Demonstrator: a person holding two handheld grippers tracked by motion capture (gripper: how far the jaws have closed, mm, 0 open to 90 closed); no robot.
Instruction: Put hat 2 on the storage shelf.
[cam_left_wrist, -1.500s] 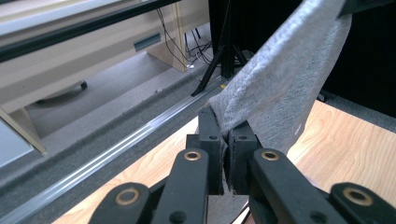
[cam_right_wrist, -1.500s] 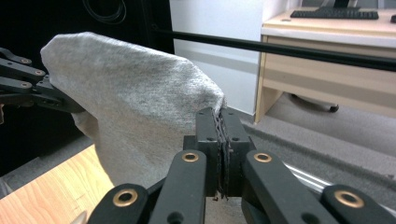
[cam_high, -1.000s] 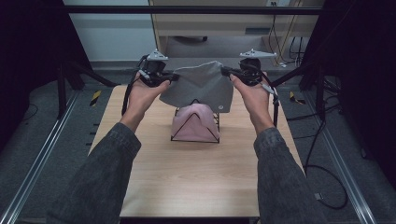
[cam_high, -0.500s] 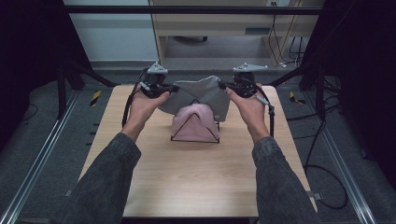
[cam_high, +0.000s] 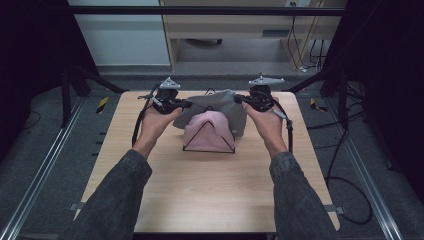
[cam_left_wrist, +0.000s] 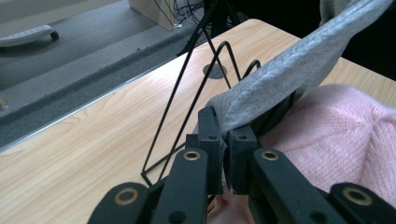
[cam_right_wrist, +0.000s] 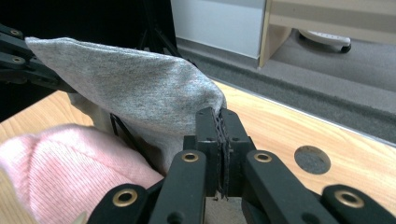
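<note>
With forearms stretched forward, each tool, left and right, clamps the grey cloth's edge.

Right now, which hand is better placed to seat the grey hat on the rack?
Neither clearly. Left gripper and right gripper each clamp one edge of the grey hat, level over the wire rack behind the pink hat. Probably lower both together.
</note>
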